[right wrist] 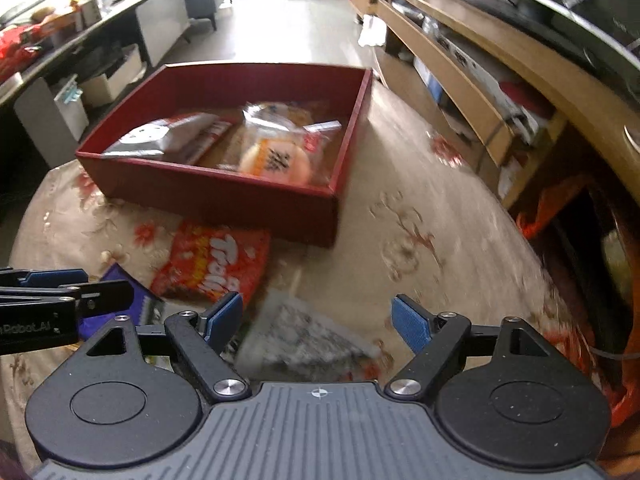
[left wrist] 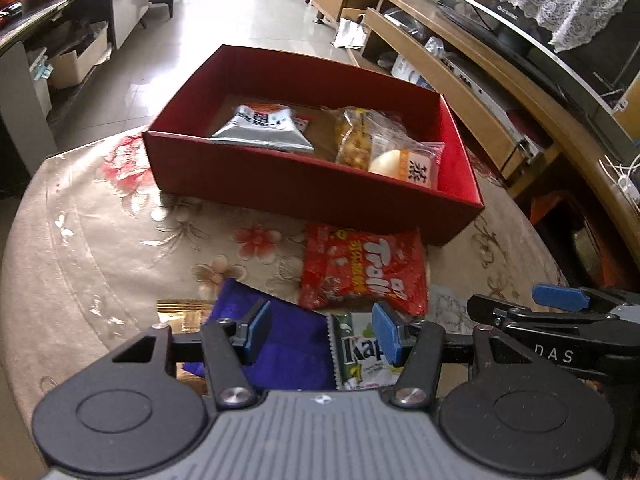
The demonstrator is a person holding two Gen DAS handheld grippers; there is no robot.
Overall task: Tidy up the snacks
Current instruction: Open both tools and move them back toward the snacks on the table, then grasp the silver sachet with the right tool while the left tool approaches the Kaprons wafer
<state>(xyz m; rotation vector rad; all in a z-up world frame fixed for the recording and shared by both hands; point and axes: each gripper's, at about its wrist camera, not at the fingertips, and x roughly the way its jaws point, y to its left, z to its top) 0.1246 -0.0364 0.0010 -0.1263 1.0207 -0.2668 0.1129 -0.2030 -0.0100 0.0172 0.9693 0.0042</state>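
Note:
A red box (left wrist: 280, 184) on the floral tablecloth holds a silver packet (left wrist: 264, 128), a yellow nut packet (left wrist: 360, 136) and a wrapped bun (left wrist: 404, 164). In front of the box lie a red Trolli bag (left wrist: 360, 268), a purple packet (left wrist: 288, 344) and a green-and-white packet (left wrist: 356, 356). My left gripper (left wrist: 323, 334) hovers open above the purple and green packets. My right gripper (right wrist: 318, 322) is open over a blurred clear packet with grey print (right wrist: 304, 332). It stands just right of the left gripper (right wrist: 80, 286). The box (right wrist: 224, 196) and Trolli bag (right wrist: 212, 264) show there too.
A gold packet (left wrist: 180, 312) peeks out left of the purple one. The round table's edge (left wrist: 24, 240) curves at the left. A wooden TV cabinet (left wrist: 480, 92) runs along the right, with an orange bag (right wrist: 560, 208) on the floor beside the table.

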